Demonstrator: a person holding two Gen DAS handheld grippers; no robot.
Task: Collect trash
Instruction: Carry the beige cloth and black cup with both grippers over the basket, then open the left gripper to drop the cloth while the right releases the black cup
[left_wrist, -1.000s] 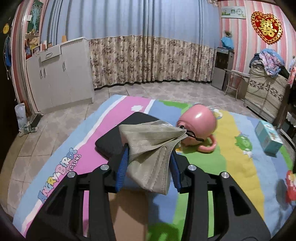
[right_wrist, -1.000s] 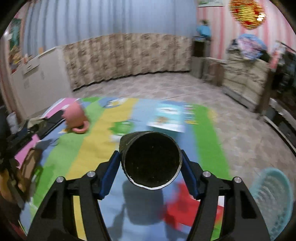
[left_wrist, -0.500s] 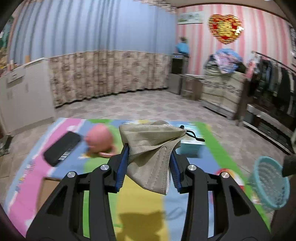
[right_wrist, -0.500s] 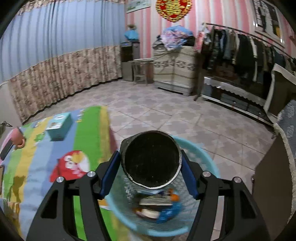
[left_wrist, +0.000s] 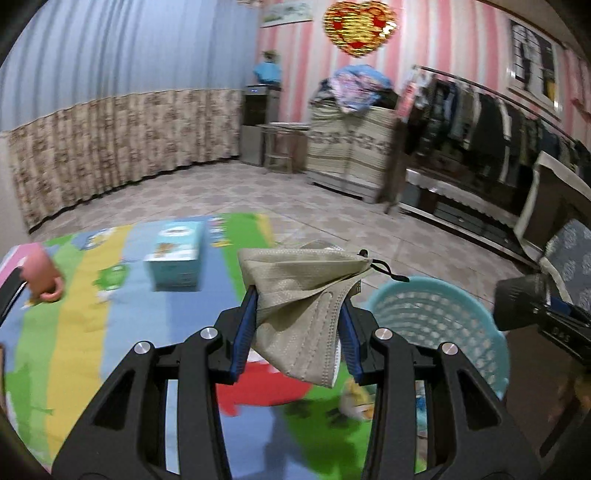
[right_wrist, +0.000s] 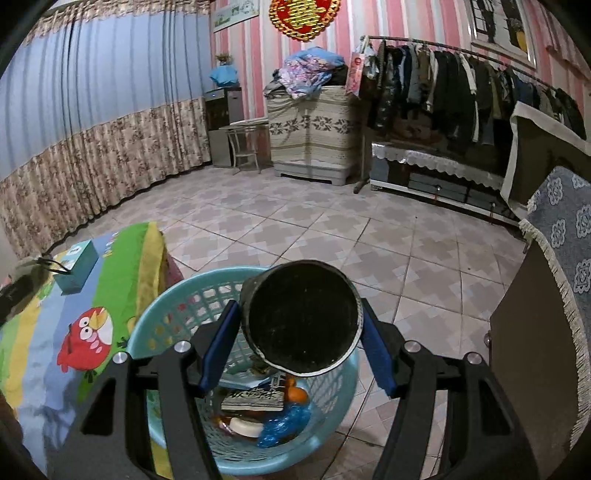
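My left gripper (left_wrist: 297, 332) is shut on a crumpled beige face mask (left_wrist: 306, 295) with a black ear loop, held above the colourful play mat just left of the light-blue trash basket (left_wrist: 436, 317). My right gripper (right_wrist: 301, 339) is shut on a black cylindrical cup (right_wrist: 301, 317), held over the basket (right_wrist: 173, 314). The basket holds several pieces of trash, among them a blue wrapper (right_wrist: 282, 424) and a printed packet (right_wrist: 255, 398). The cup (left_wrist: 517, 302) shows at the right edge of the left wrist view.
The play mat (left_wrist: 74, 332) carries a teal box (left_wrist: 175, 260) and a pink mug (left_wrist: 40, 275) on its left part. A dark cabinet with a lace cover (right_wrist: 543, 314) stands right of the basket. Tiled floor (right_wrist: 332, 229), a clothes rack and curtains lie beyond.
Both grippers swung to the right from over the mat to the basket. The mask now hangs beside the basket's rim and the cup has settled above its opening.
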